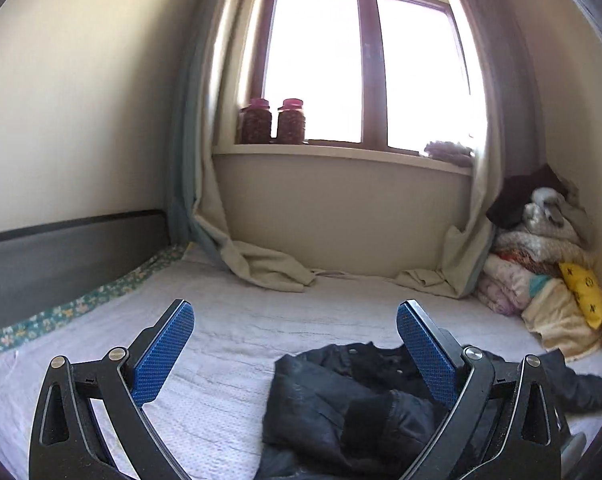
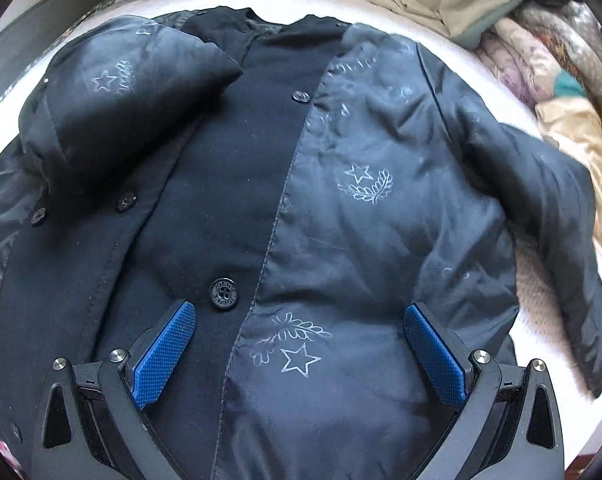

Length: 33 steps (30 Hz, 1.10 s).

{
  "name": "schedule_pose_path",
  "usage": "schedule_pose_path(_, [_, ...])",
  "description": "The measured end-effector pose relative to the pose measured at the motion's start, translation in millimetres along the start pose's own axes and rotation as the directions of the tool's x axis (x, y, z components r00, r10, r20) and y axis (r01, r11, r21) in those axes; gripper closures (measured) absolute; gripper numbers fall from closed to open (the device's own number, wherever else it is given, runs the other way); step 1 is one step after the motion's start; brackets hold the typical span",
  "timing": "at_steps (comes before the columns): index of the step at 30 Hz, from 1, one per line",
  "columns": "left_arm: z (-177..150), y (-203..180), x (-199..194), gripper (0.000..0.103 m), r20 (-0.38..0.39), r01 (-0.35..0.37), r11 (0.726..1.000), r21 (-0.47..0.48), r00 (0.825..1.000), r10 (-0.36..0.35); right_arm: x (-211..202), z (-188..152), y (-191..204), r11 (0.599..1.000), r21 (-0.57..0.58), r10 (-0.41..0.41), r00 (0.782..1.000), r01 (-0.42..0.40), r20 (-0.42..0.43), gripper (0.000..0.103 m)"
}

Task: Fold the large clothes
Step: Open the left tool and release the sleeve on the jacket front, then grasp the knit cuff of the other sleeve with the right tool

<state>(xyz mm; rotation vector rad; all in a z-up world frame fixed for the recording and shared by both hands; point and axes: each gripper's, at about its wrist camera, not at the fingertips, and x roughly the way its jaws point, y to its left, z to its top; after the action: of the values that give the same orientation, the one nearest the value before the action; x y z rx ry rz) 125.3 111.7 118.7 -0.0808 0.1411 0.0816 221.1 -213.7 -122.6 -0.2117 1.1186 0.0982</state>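
Note:
A dark navy coat (image 2: 237,184) lies spread on the white bed cover (image 2: 533,280), its grey lining printed with stars and laurels turned outward and several black buttons (image 2: 223,291) showing. My right gripper (image 2: 300,312) hovers over the coat's lower front, pointing down at it, open, with nothing between its blue pads (image 2: 167,354). In the left wrist view the coat (image 1: 361,400) lies bunched at the lower right. My left gripper (image 1: 295,312) is raised and points level toward the window, open wide and empty; its right finger (image 1: 427,354) overlaps the coat in the picture.
A stack of folded blankets (image 1: 541,264) with a yellow cushion (image 1: 587,294) fills the bed's far right corner. Curtains (image 1: 269,264) trail onto the bed under the window (image 1: 365,68), whose sill holds two jars (image 1: 275,122). A dark headboard (image 1: 73,248) runs along the left.

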Motion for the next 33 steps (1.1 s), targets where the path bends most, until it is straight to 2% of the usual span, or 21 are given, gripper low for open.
schedule_pose_path(3, [3, 16, 12, 0.000, -0.043, 0.045, 0.998, -0.037, 0.998, -0.047, 4, -2, -5, 0.998, 0.052, 0.024, 1.000, -0.023, -0.020, 0.000])
schedule_pose_path(7, [0, 26, 21, 0.000, -0.071, -0.003, 0.999, -0.042, 0.997, 0.001, 1, 10, -4, 1.000, 0.010, 0.020, 0.998, -0.020, -0.055, 0.000])
schedule_pose_path(10, [-1, 36, 27, 0.000, -0.111, -0.014, 0.996, -0.088, 0.994, 0.005, -37, 23, 3, 1.000, -0.002, -0.029, 0.997, 0.029, 0.069, 0.003])
schedule_pose_path(11, [-2, 39, 28, 0.000, -0.122, -0.024, 0.994, -0.103, 0.993, 0.011, -55, 29, 10, 1.000, -0.014, -0.011, 0.992, 0.013, 0.127, 0.003])
schedule_pose_path(13, [-3, 45, 32, 0.000, -0.139, -0.036, 0.991, -0.131, 0.990, 0.018, -79, 40, 26, 0.998, -0.045, 0.040, 0.981, -0.032, 0.189, 0.003])
schedule_pose_path(16, [-6, 50, 38, 0.000, -0.161, -0.056, 0.988, -0.143, 0.986, 0.032, -96, 63, 70, 0.987, -0.151, 0.080, 0.970, -0.046, 0.230, 0.004])
schedule_pose_path(19, [-8, 54, 42, 0.000, -0.188, -0.067, 0.986, -0.150, 0.981, 0.038, -89, 76, 113, 0.967, -0.253, 0.041, 0.967, 0.025, 0.252, 0.005])
schedule_pose_path(25, [-7, 61, 43, 0.000, -0.213, -0.072, 0.981, -0.178, 0.977, 0.033, -38, 94, 151, 0.942, -0.328, -0.014, 0.986, 0.068, 0.164, 0.028])
schedule_pose_path(26, [-7, 61, 44, 0.000, -0.217, -0.072, 0.981, -0.178, 0.976, 0.032, -32, 95, 152, 0.943, -0.326, -0.016, 0.988, 0.066, 0.153, 0.039])
schedule_pose_path(30, [-9, 63, 48, 0.000, -0.235, -0.071, 0.983, -0.171, 0.971, 0.029, -32, 95, 134, 0.974, -0.220, -0.018, 0.987, 0.052, 0.157, 0.068])
schedule_pose_path(33, [-10, 64, 49, 0.000, -0.241, -0.077, 0.983, -0.168, 0.970, 0.035, -46, 95, 108, 0.993, -0.117, 0.029, 0.980, -0.006, 0.195, 0.071])
